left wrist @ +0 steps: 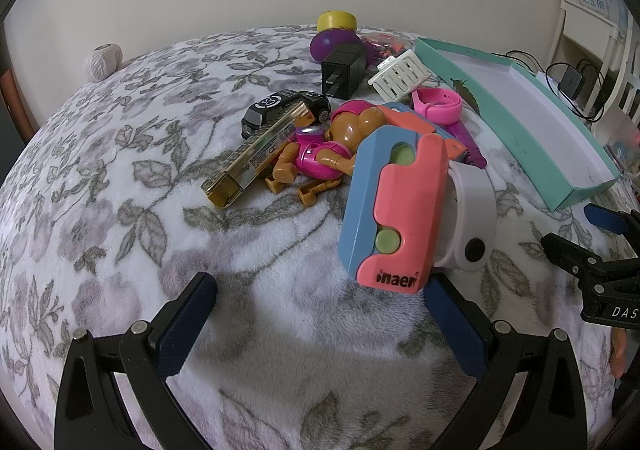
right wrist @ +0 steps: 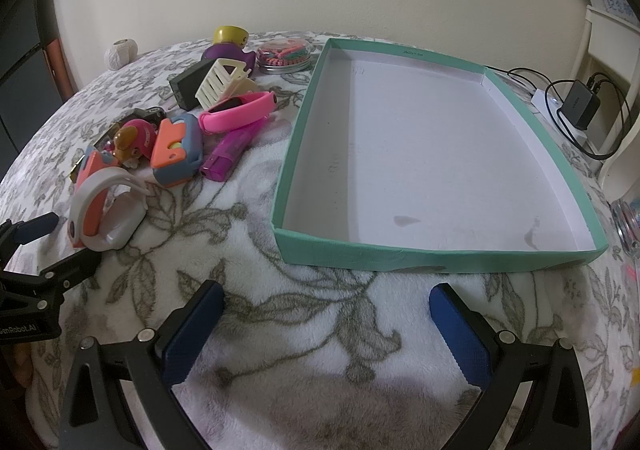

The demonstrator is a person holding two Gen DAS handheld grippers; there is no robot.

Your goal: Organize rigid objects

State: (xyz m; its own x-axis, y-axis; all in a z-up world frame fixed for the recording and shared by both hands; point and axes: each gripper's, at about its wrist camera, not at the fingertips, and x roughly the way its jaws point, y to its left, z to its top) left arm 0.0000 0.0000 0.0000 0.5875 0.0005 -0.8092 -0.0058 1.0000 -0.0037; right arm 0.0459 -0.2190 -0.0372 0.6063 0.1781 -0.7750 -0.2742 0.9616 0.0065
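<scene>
A pile of small objects lies on the floral blanket. Nearest my open left gripper (left wrist: 320, 294) is a pink-and-blue plastic toy (left wrist: 394, 209), just beyond the right fingertip, with a white wristband (left wrist: 474, 213) beside it. Behind lie a toy figure (left wrist: 336, 145), a gold harmonica (left wrist: 256, 153), a black toy car (left wrist: 280, 105), a black charger (left wrist: 344, 69), a white basket (left wrist: 400, 73) and a pink wristband (left wrist: 438, 105). My right gripper (right wrist: 326, 306) is open and empty in front of the empty teal tray (right wrist: 432, 254). The pile shows at the left of the right wrist view (right wrist: 176, 145).
A purple-and-yellow toy (left wrist: 334, 35) and a round tin of clips (right wrist: 284, 53) stand at the back. A white yarn ball (left wrist: 103, 61) sits at the far left edge. A charger and cables (right wrist: 580, 105) lie right of the tray. The wall is behind.
</scene>
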